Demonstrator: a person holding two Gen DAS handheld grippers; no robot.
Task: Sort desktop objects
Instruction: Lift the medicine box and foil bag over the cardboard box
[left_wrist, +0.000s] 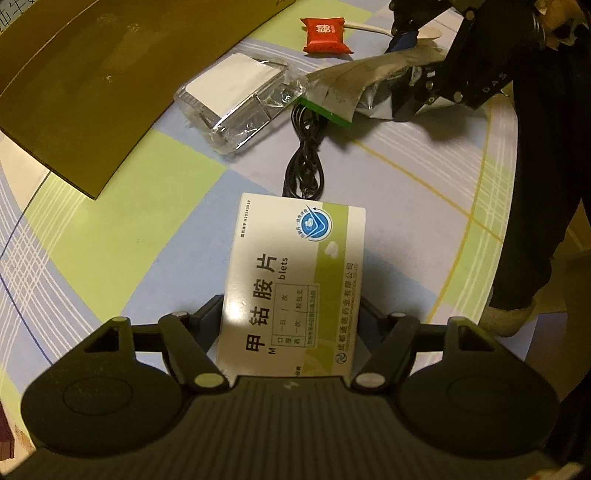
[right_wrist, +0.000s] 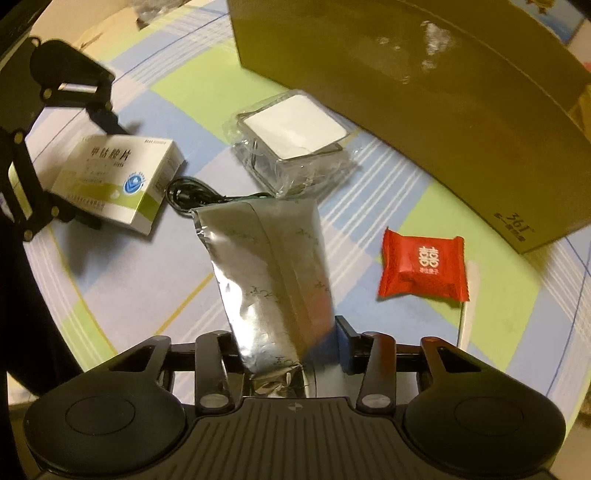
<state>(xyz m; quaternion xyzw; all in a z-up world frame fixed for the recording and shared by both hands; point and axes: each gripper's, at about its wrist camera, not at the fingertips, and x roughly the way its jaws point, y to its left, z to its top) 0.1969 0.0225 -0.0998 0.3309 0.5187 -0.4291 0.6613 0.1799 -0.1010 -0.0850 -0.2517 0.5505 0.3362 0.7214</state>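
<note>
My left gripper (left_wrist: 291, 317) is shut on a white and green medicine box (left_wrist: 295, 280), held above the checked tablecloth; the box also shows in the right wrist view (right_wrist: 118, 184). My right gripper (right_wrist: 288, 350) is shut on a silver foil pouch (right_wrist: 273, 280), which sticks forward from the jaws; the pouch and right gripper also show in the left wrist view (left_wrist: 369, 85). A clear plastic box with a white insert (left_wrist: 236, 96) (right_wrist: 291, 147), a coiled black cable (left_wrist: 304, 162) (right_wrist: 188, 194) and a red candy packet (left_wrist: 327, 35) (right_wrist: 421, 266) lie on the cloth.
A large brown cardboard box (left_wrist: 81, 85) (right_wrist: 424, 92) stands along the far side of the table. A pale wooden spoon (left_wrist: 373, 27) lies behind the red packet. The table's round edge (left_wrist: 495, 221) runs at the right, with a person's dark sleeve (left_wrist: 546, 184) beside it.
</note>
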